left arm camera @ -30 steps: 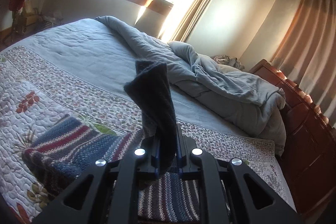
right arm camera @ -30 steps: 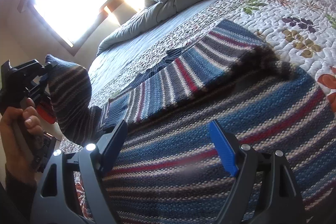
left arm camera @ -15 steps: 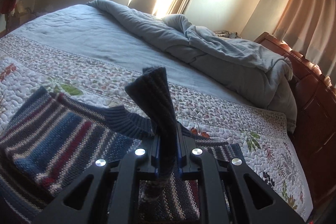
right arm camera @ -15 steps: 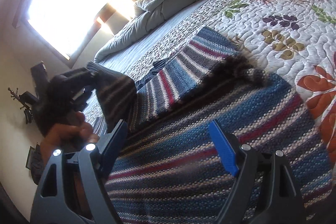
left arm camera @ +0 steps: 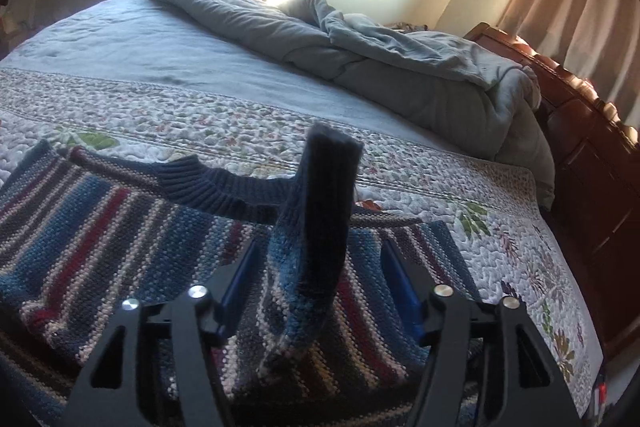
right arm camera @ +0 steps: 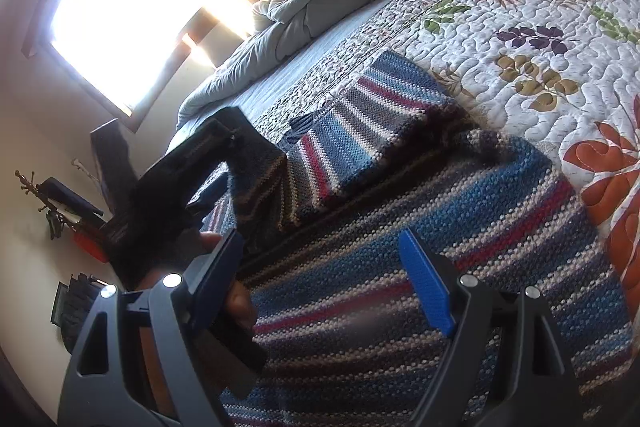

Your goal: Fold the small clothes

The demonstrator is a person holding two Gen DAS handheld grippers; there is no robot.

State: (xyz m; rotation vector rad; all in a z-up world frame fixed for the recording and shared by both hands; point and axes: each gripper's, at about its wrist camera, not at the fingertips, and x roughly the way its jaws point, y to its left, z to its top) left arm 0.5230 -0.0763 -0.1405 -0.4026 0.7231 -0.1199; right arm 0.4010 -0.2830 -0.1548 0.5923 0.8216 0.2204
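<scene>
Striped knitted sweater in blue, red and cream wool [left arm camera: 100, 227], lying flat on the floral quilted bedspread [left arm camera: 500, 259] of the bed, near its foot edge. One sleeve [left arm camera: 316, 227] is brought over the body and stands upright between the jaws of the left claw [left arm camera: 320, 291], which are opening; pads no longer press on it. Right claw [right arm camera: 324, 291] hovers over the hem area, jaws apart, empty. Judged state: first sleeve fold nearly laid; second sleeve and body fold remain. Rumpled grey duvet [left arm camera: 380, 47] lies well apart; ample bare quilt on the far side.
</scene>
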